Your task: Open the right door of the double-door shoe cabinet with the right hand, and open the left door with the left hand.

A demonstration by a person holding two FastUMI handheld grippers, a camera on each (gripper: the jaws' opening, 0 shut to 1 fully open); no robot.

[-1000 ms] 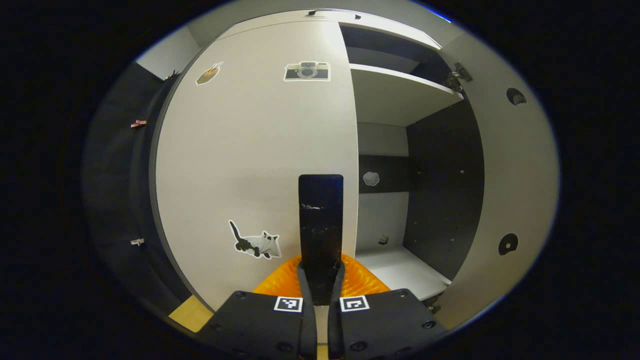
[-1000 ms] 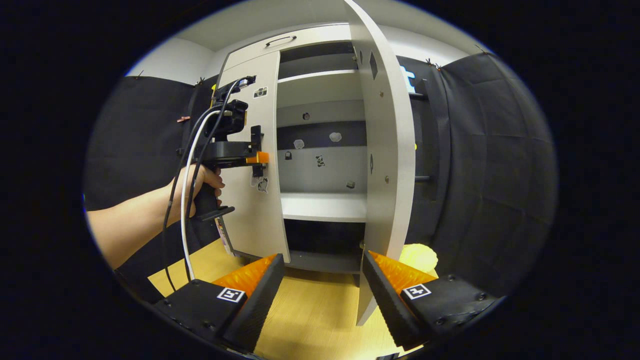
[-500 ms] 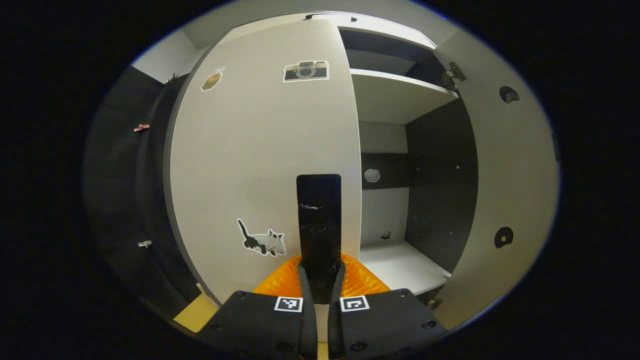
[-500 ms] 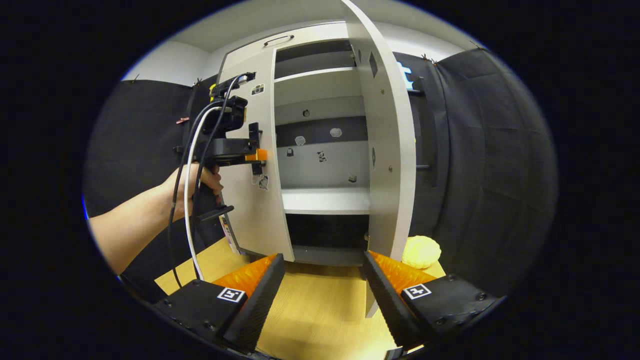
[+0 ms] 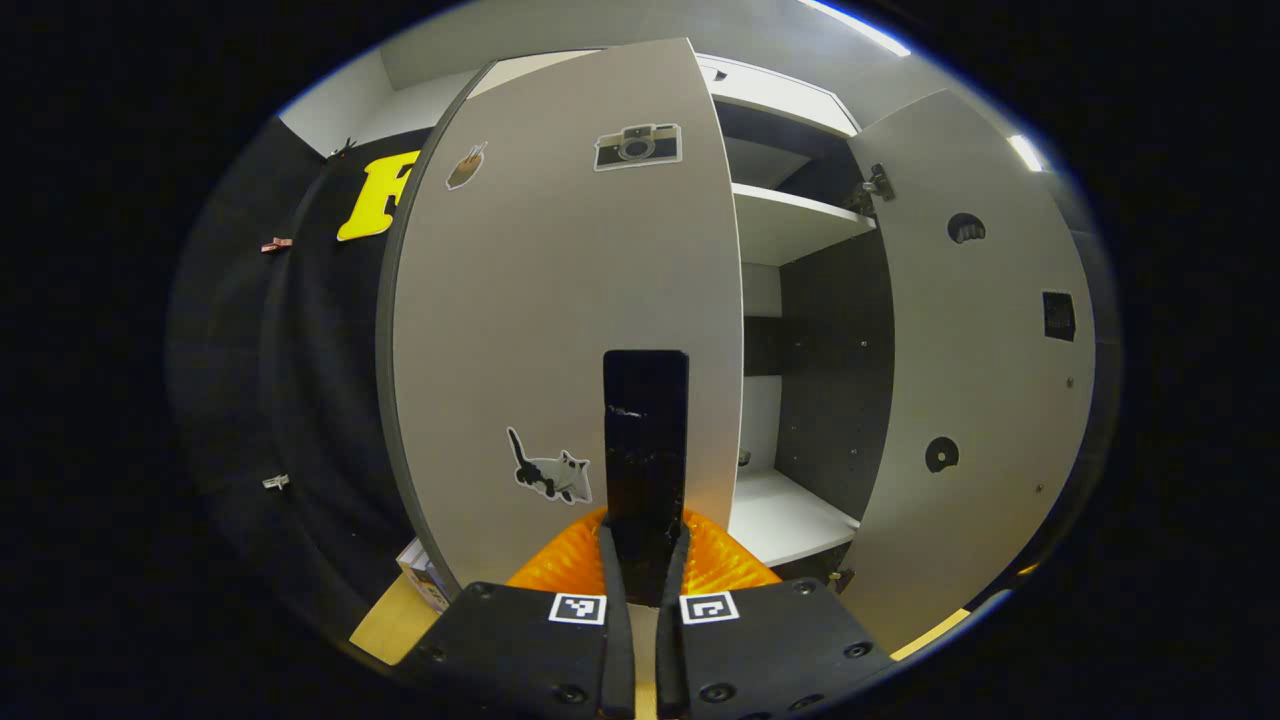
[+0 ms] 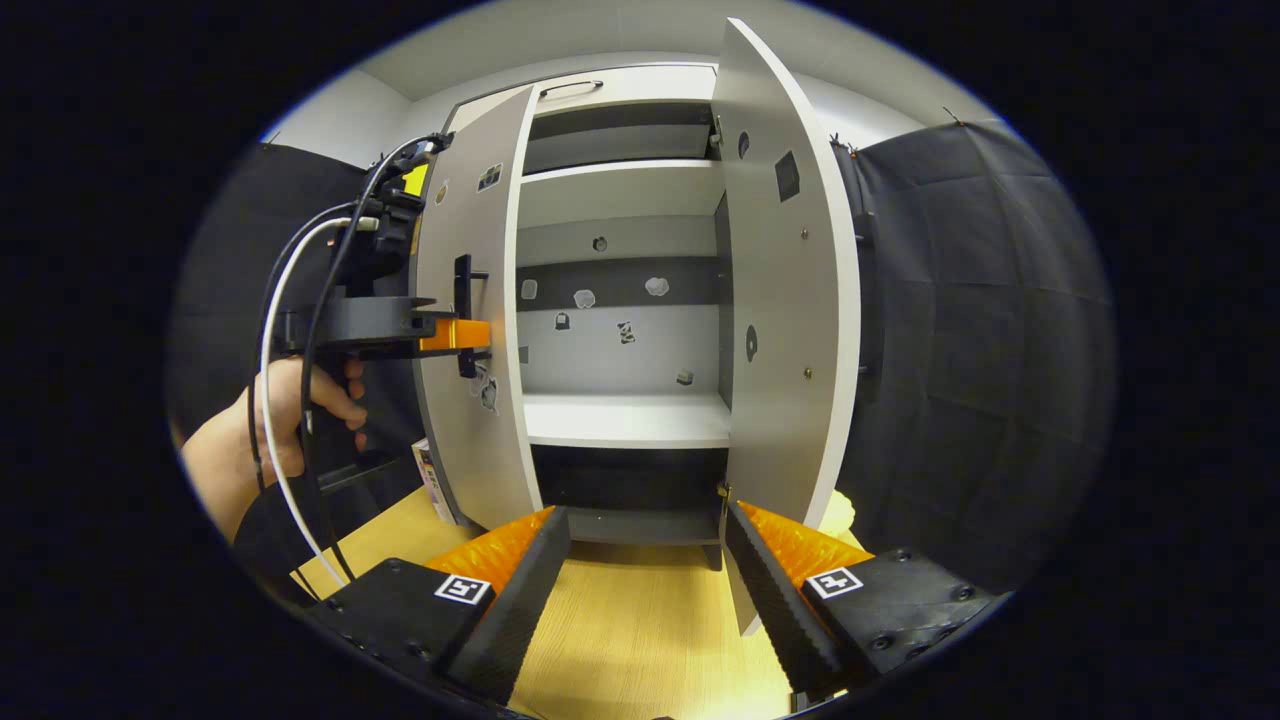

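Observation:
The white shoe cabinet stands with both doors swung out. In the left gripper view my left gripper (image 5: 645,545) is shut on the black vertical handle (image 5: 645,430) of the left door (image 5: 540,320), which carries stickers. The right door (image 5: 975,380) stands wide open beyond it. In the right gripper view the left door (image 6: 475,420) is partly open, and a hand (image 6: 285,410) holds the left gripper (image 6: 472,335) at the handle (image 6: 462,290). My right gripper (image 6: 645,545) is open, in front of the cabinet, apart from the right door (image 6: 790,330).
Inside the cabinet a white shelf (image 6: 625,418) and a back panel with small stickers show. The wooden floor (image 6: 640,640) runs under my right gripper. A small box (image 6: 428,480) leans beside the cabinet's left side; a yellow object (image 6: 842,508) sits behind the right door.
The left door has swung further out with my left gripper on its handle. The right gripper view has shifted and now looks squarely into the cabinet; the right gripper stays open.

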